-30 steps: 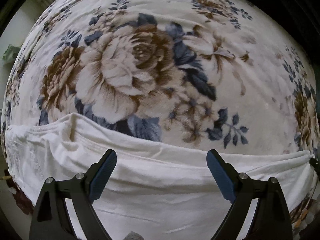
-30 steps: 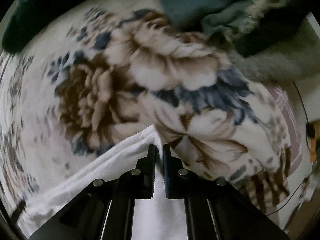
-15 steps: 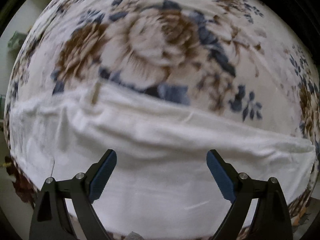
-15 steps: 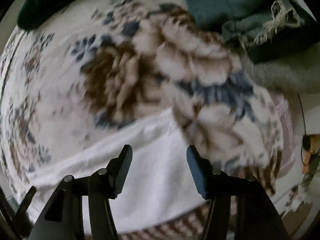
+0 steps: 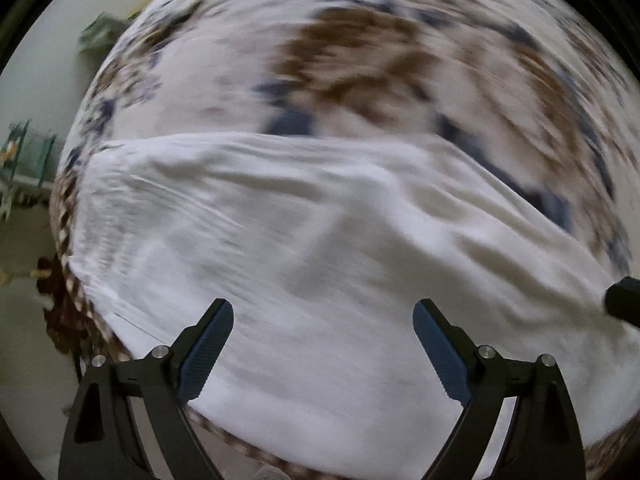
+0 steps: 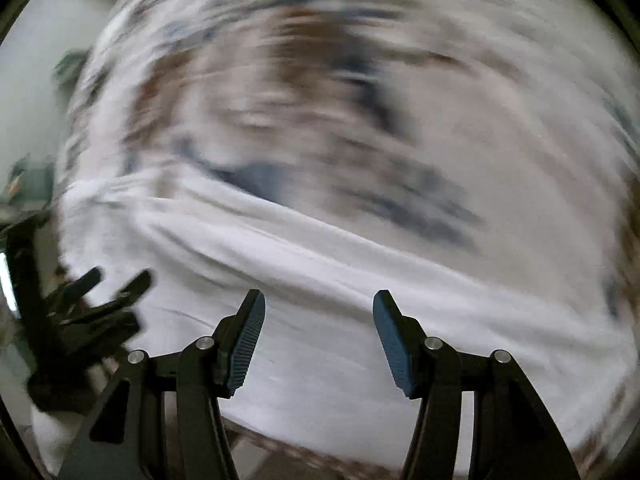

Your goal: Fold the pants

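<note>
Left wrist view shows the white pants [image 5: 320,260] lying spread across a floral blanket [image 5: 360,60], their near edge by the blanket's front border. The cloth looks thin, soft and light, with loose wrinkles; it will likely sag and slide on itself, so a hem or corner (rather than the slack middle) seems the place to pinch. The left gripper [image 5: 323,324] hangs above the fabric with its jaws spread wide, holding nothing. The right gripper [image 6: 319,314] is likewise parted and empty over the pants in its own view, angled down toward the cloth; the left one shows there as a dark blurred shape at the left edge. Both views are smeared, so finer folds cannot be made out.
</note>
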A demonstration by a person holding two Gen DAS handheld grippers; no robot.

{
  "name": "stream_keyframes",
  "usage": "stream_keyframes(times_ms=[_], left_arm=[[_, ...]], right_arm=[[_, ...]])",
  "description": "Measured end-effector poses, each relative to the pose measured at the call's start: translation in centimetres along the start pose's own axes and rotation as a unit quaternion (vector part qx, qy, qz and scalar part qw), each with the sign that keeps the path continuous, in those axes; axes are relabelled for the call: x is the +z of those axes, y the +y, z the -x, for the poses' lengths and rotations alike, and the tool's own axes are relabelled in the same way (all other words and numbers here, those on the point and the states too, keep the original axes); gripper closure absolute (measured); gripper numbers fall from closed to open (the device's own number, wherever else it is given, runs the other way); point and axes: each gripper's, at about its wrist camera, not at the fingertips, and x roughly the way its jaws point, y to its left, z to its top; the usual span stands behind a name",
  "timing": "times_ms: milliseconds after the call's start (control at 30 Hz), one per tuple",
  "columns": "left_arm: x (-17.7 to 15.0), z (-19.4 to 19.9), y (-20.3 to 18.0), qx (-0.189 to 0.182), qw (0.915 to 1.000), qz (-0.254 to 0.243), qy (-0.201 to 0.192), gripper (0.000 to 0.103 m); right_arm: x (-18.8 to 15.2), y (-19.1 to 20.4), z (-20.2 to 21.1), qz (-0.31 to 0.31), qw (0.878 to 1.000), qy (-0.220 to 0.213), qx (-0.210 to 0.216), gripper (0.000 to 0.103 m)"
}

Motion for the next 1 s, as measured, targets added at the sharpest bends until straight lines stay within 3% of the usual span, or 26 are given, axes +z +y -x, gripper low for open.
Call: stream_keyframes(times_ms=[67,133,233,333,367,400,467,533,567,733,767,800,867,1000], left_arm=[[1.7,-0.8,2.8,0.003,0.9997,0.025,0.001,0.011],[2.9,-1.5,5.3,0.008,0.9991,0.04,-0.001,0.011],[4.1,-3.0,7.6,0.008,0.9987,0.049,0.007,0.011],[5.6,-5.0,8.6,0.003,0.9989,0.032,0.035,0.011],[5.7,-5.6,8.8,-0.007,0.9986,0.029,0.044,0.011],[6.2,-6.3,9.2,-0.017,0.9981,0.03,0.051,0.009],[6.2,-7.0,9.6,-0.037,0.9969,0.032,0.062,0.009],[6.2,-7.8,9.5,-0.041,0.9967,0.021,0.067,0.008],[6.2,-8.2,9.5,-0.04,0.9967,0.013,0.07,0.007],[6.3,-9.2,9.2,-0.036,0.9963,-0.005,0.078,0.003],[6.3,-9.3,9.3,-0.041,0.9959,-0.005,0.081,0.003],[6.2,-9.2,9.3,-0.046,0.9955,-0.005,0.082,0.003],[6.6,-9.3,10.0,-0.06,0.9949,-0.005,0.081,0.002],[7.6,-9.7,11.8,-0.066,0.9936,-0.01,0.091,0.002]], right_arm=[[2.6,2.3,-1.7,-0.003,0.999,0.013,0.036,0.044],[5.4,3.5,-3.9,-0.041,0.992,0.032,0.112,0.044],[8.1,4.3,-8.1,-0.084,0.98,0.077,0.163,0.044],[8.5,4.8,-10.1,-0.095,0.971,0.104,0.194,0.044],[8.6,5.1,-10.5,-0.096,0.959,0.123,0.235,0.061],[8.6,5.5,-10.7,-0.094,0.955,0.138,0.246,0.072],[8.2,6.4,-10.9,-0.059,0.955,0.166,0.239,0.072],[8.1,6.9,-12.7,-0.061,0.942,0.212,0.252,0.072],[8.4,7.4,-13.5,-0.06,0.946,0.216,0.235,0.072],[9.5,8.8,-15.1,-0.052,0.956,0.205,0.204,0.068],[9.7,8.8,-14.3,-0.055,0.96,0.191,0.196,0.074],[10.0,8.3,-13.0,-0.065,0.965,0.163,0.193,0.086],[10.6,7.0,-11.1,-0.096,0.965,0.125,0.209,0.088],[9.7,7.9,-10.8,-0.091,0.964,0.142,0.206,0.084]])
